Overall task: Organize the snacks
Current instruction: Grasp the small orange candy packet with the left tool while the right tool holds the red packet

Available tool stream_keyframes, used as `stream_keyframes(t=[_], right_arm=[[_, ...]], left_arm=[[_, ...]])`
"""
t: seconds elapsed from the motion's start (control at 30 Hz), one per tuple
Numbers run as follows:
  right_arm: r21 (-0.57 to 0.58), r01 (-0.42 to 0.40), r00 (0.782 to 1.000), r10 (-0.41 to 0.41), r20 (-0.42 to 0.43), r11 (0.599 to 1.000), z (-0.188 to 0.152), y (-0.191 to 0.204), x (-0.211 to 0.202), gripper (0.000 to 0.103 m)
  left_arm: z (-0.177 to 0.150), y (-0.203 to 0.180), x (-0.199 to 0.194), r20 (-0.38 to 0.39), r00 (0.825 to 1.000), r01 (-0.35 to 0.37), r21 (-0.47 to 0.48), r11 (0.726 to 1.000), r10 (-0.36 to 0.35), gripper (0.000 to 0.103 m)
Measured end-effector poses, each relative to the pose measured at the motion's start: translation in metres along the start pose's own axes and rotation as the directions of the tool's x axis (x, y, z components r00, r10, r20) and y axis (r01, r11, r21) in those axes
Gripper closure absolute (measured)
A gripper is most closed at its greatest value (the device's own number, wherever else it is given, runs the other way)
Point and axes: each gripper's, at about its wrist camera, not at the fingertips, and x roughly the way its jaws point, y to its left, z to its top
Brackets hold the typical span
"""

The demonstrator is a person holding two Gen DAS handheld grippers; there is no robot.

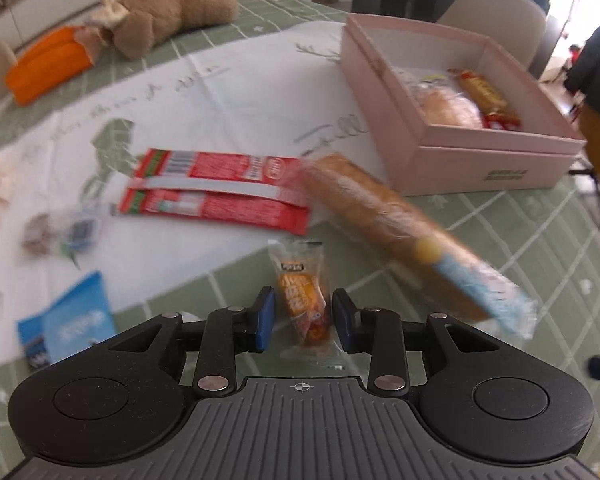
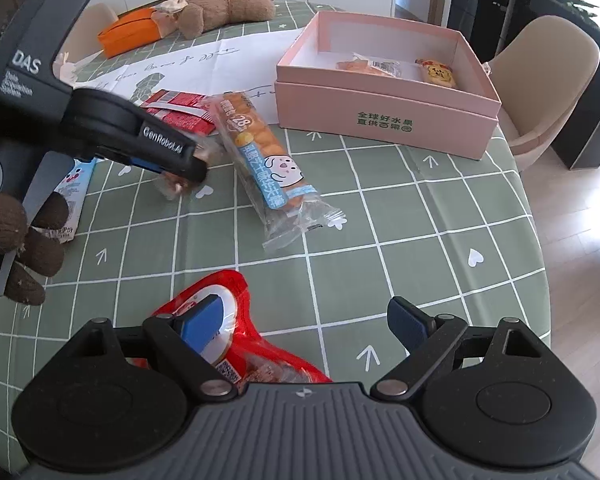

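My left gripper point(image 1: 303, 312) is shut on a small orange snack packet point(image 1: 302, 296) just above the green checked tablecloth; it also shows in the right wrist view point(image 2: 188, 170). A long bread pack point(image 2: 266, 160) lies to its right, also in the left wrist view point(image 1: 404, 232). Two red snack packs point(image 1: 220, 188) lie beyond. The open pink box point(image 2: 384, 120) at the far right holds a few wrapped snacks point(image 1: 484, 96). My right gripper point(image 2: 312, 328) is open over the cloth, with a red snack bag point(image 2: 236, 344) under its left finger.
A plush bear point(image 2: 228, 4) and an orange box point(image 2: 130, 36) lie at the table's far side. A blue packet point(image 1: 68, 320) and a small clear packet point(image 1: 60, 232) lie to the left. Chairs point(image 2: 548, 80) stand beyond the table's right edge.
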Motion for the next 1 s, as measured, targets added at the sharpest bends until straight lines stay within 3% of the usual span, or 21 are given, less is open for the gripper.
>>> stream_keyframes(t=[0.17,0.4,0.53,0.7,0.8,0.9,1.0], right_arm=[[-0.012,-0.006,1.0,0.006,-0.006,1.0,-0.004,0.001,-0.004,0.013],[-0.032,-0.007,1.0,0.007,0.005,0.999,-0.007,0.003,-0.006,0.013],[-0.01,-0.001,0.999,0.001,0.033,1.0,-0.006,-0.002,-0.008,0.013],[0.065,-0.013,0.998,0.008,0.069,0.998,-0.008,-0.018,-0.01,0.013],[0.078,-0.008,0.997,0.002,0.078,0.997,-0.012,-0.025,-0.01,0.013],[0.078,-0.002,0.997,-0.004,0.08,0.997,-0.015,-0.03,-0.011,0.013],[0.082,-0.009,0.997,0.003,0.076,0.997,-0.016,-0.036,-0.01,0.013]], left_arm=[[0.007,0.002,0.004,-0.009,0.998,0.061,-0.049,0.997,-0.061,0.062],[-0.004,-0.007,0.001,0.021,0.999,0.029,0.072,0.997,-0.03,0.06],[-0.016,0.023,-0.008,0.045,0.993,0.11,-0.016,0.994,-0.11,0.061],[-0.02,0.052,-0.024,0.103,0.968,0.241,-0.14,0.96,-0.228,0.062],[-0.013,0.047,-0.031,0.119,0.96,0.264,-0.099,0.959,-0.252,0.062],[-0.009,0.034,-0.024,0.068,0.975,0.212,0.033,0.977,-0.214,0.062],[-0.006,0.027,-0.007,0.0,0.981,0.194,0.065,0.979,-0.194,0.062]])
